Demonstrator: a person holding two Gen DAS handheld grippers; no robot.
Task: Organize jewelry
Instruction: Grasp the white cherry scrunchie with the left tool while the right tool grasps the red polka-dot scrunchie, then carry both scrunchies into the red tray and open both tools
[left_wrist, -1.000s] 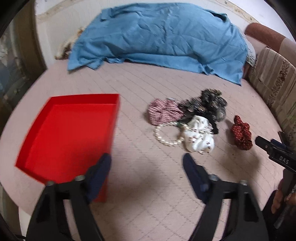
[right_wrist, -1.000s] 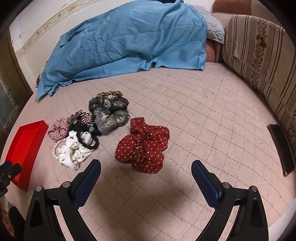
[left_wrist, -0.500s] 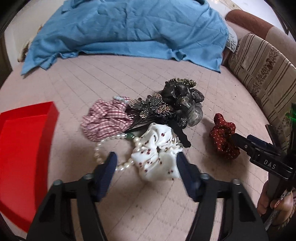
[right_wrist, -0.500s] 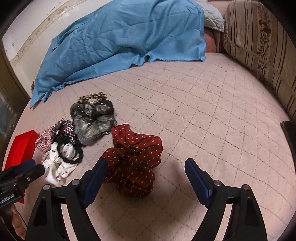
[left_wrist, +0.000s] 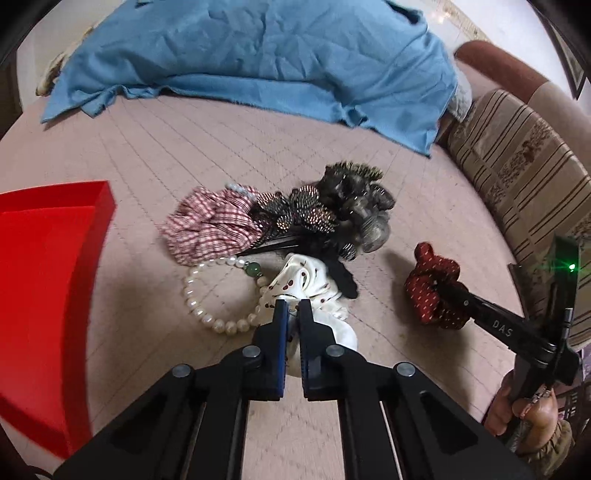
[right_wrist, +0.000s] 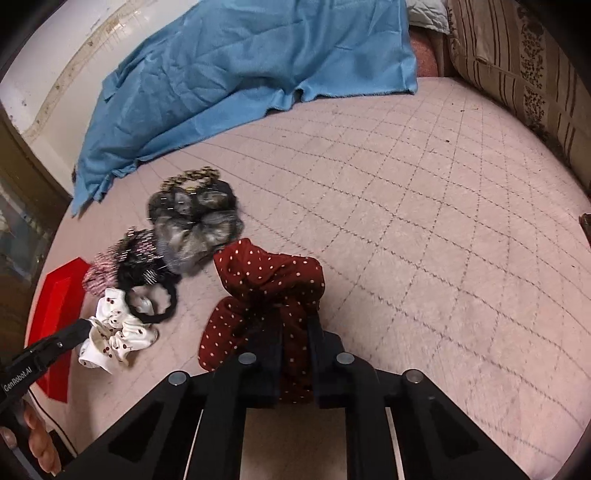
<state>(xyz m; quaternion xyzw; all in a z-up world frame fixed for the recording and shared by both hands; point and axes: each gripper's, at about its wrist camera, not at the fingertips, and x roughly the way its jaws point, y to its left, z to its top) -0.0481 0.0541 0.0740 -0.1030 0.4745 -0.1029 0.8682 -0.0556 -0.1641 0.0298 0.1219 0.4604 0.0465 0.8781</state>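
My left gripper (left_wrist: 290, 308) is shut on the white cherry-print scrunchie (left_wrist: 314, 286), which lies on the bed beside a pearl bracelet (left_wrist: 207, 314). My right gripper (right_wrist: 293, 328) is shut on the dark red polka-dot scrunchie (right_wrist: 266, 284); this scrunchie also shows in the left wrist view (left_wrist: 432, 291). A pile with a red checked scrunchie (left_wrist: 207, 225), a dark beaded clip (left_wrist: 299, 214) and a grey-black scrunchie (right_wrist: 195, 221) lies just beyond. A black hair tie (right_wrist: 153, 301) rests on the white scrunchie (right_wrist: 118, 332). A red tray (left_wrist: 44, 280) stands at the left.
A blue cloth (left_wrist: 258, 55) covers the far part of the bed. A striped sofa cushion (left_wrist: 524, 177) runs along the right. The quilted pink bedcover (right_wrist: 424, 221) stretches to the right of the pile.
Both grippers moved forward and closed: the left onto the white scrunchie, the right onto the red polka-dot scrunchie. Both were open half a second ago.
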